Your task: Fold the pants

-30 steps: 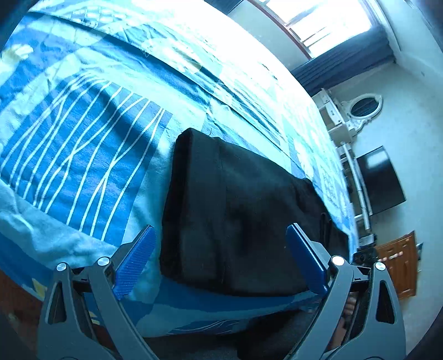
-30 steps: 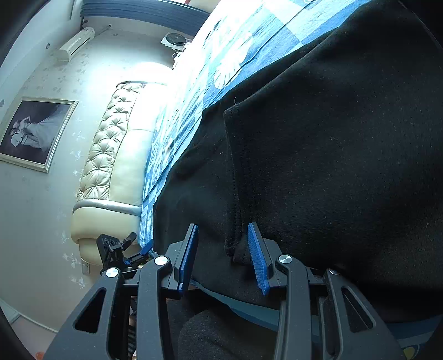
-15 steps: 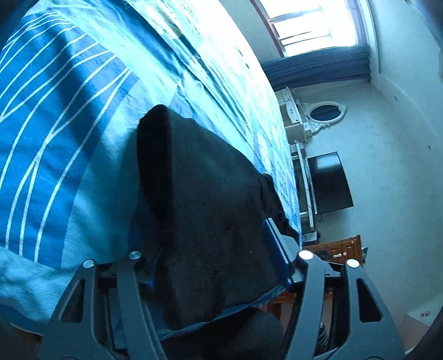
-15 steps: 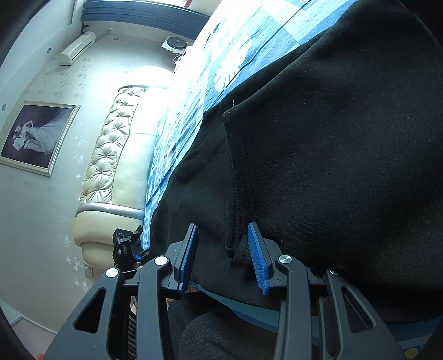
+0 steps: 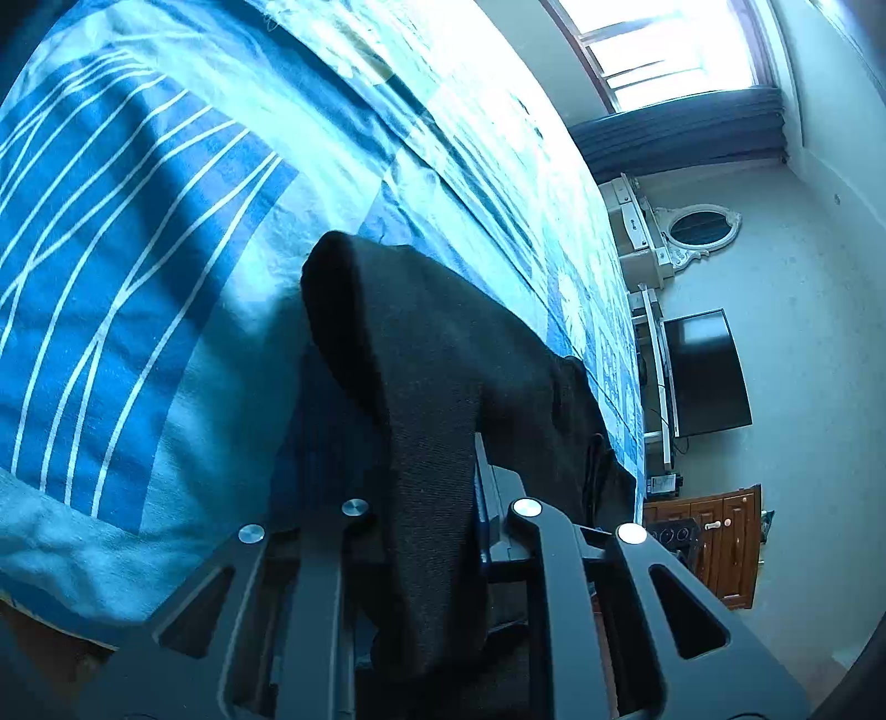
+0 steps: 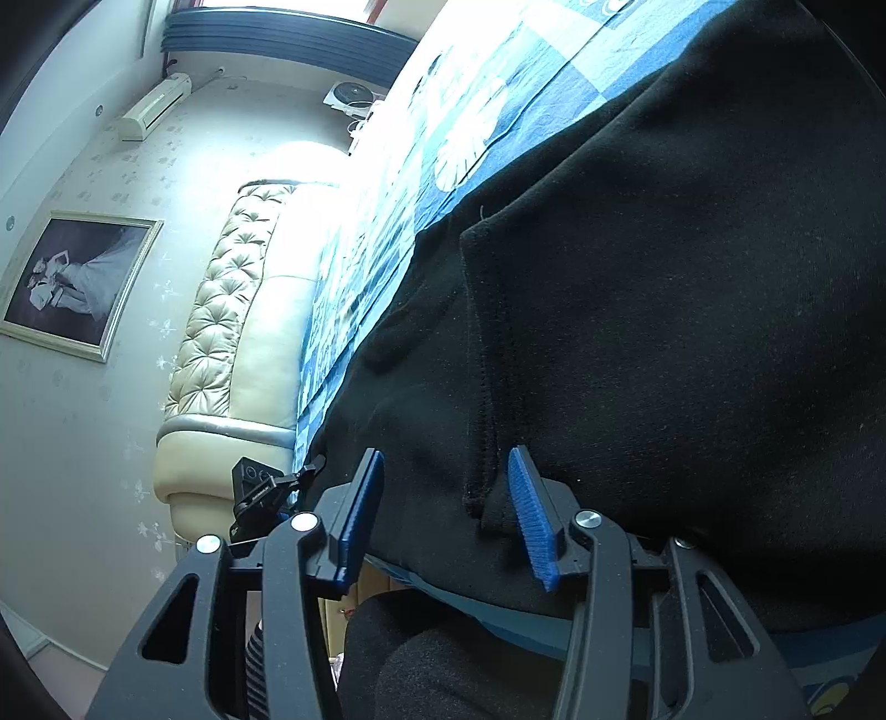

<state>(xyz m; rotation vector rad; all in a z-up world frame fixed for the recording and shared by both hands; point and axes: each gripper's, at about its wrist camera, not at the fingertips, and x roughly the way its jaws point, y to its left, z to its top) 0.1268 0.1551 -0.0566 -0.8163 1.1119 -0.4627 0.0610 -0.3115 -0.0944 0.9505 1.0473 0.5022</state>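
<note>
Left tool (image 5: 429, 498): clenched on a bunched fold of the black pants (image 5: 437, 354). The cloth fills the gap between its arms and hides both pads. The pinched fold rises off the bed as a rounded ridge and runs away from the camera.

Right tool (image 6: 446, 515): released, blue pads (image 6: 529, 520) standing apart. A hemmed edge of the pants (image 6: 664, 310), with a visible stitched seam, hangs between them. Neither pad presses the fabric, as far as this view shows. More dark fabric sits below the tool, at the bed's near edge.

Pants: lying on the bed, dark bulk spread over the bedspread (image 5: 138, 232), which has a blue patchwork with white curved lines in the left wrist view and pale flower prints in the right wrist view (image 6: 470, 138).

Outward, left wrist view: bright window (image 5: 675, 50) with a dark blue curtain beneath it, oval white-framed mirror (image 5: 700, 227), black television (image 5: 706, 371) against the wall, wooden cabinet (image 5: 720, 543) low on the right.

Outward, right wrist view: cream tufted headboard (image 6: 227, 332), framed black-and-white photograph (image 6: 72, 282) on the wall, air conditioner (image 6: 158, 105) high up, small round fan (image 6: 351, 94) past the bed. A small black device (image 6: 257, 487) sits just left of the right tool; what it is cannot be told.
</note>
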